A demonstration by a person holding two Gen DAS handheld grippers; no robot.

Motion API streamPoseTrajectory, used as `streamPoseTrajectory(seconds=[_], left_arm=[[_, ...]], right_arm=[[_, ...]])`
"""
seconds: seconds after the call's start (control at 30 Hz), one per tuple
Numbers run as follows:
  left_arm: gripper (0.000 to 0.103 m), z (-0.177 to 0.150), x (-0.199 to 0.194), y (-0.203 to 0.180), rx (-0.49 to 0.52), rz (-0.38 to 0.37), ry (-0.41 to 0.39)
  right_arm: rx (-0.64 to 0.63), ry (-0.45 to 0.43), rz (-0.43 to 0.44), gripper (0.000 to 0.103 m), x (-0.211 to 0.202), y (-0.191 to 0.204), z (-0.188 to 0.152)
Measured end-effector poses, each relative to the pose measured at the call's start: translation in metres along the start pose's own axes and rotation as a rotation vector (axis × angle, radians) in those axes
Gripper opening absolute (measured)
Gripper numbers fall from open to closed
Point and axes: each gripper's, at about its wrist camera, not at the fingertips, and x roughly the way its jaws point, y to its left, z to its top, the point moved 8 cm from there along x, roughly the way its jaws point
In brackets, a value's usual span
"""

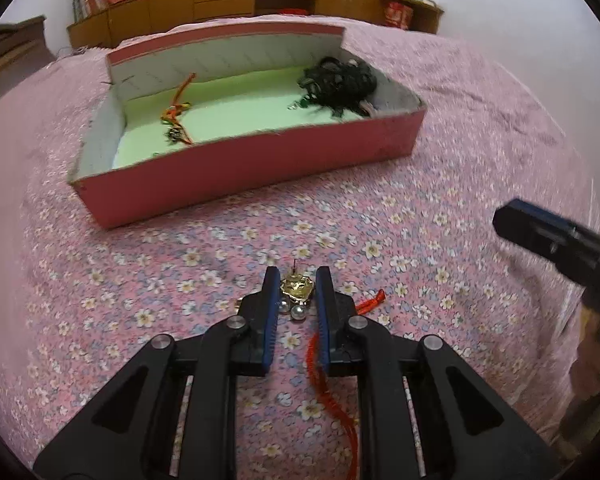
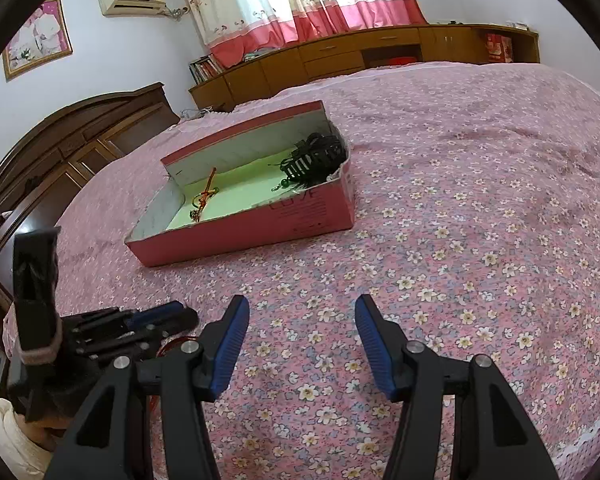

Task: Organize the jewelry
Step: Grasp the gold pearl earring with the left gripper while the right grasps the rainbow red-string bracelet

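The left gripper (image 1: 297,280) sits low over the flowered bedspread (image 1: 440,184), its two blue-padded fingers (image 1: 271,300) standing on either side of a gold pendant (image 1: 298,287). The pads are close to the pendant's edges, but I cannot tell whether they are pressing it or only bracketing it. Two small silver beads (image 1: 294,310) lie just below the pendant between the fingers, and a red cord (image 1: 332,384) trails from there back under the right finger toward the camera, with a short red end (image 1: 374,300) poking out on the bedspread to the right.

Further along the bed sits an open pink box (image 1: 256,168) with a pale green floor. Inside it, an orange and red cord piece (image 1: 178,114) lies at the left end and a heap of black hair things (image 1: 340,82) fills the right end.

The right gripper (image 2: 302,316) hovers over bare bedspread with its fingers spread wide apart and nothing between them. In its view the left gripper shows low at the left edge, well short of the box.

A long wooden cabinet (image 2: 340,60) runs along the far wall under pink curtains (image 2: 300,4).
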Motion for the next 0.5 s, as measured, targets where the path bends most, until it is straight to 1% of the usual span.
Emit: streamPoseTrajectory(seconds=[0.3, 0.5], left_arm=[[0.009, 0.009, -0.034, 0.027, -0.074, 0.019, -0.086], [0.009, 0.004, -0.043, 0.047, -0.125, 0.044, -0.105]], right_arm=[[-0.037, 0.027, 0.016, 0.058, 0.003, 0.018, -0.005], [-0.073, 0.08, 0.04, 0.058, 0.012, 0.037, -0.017]])
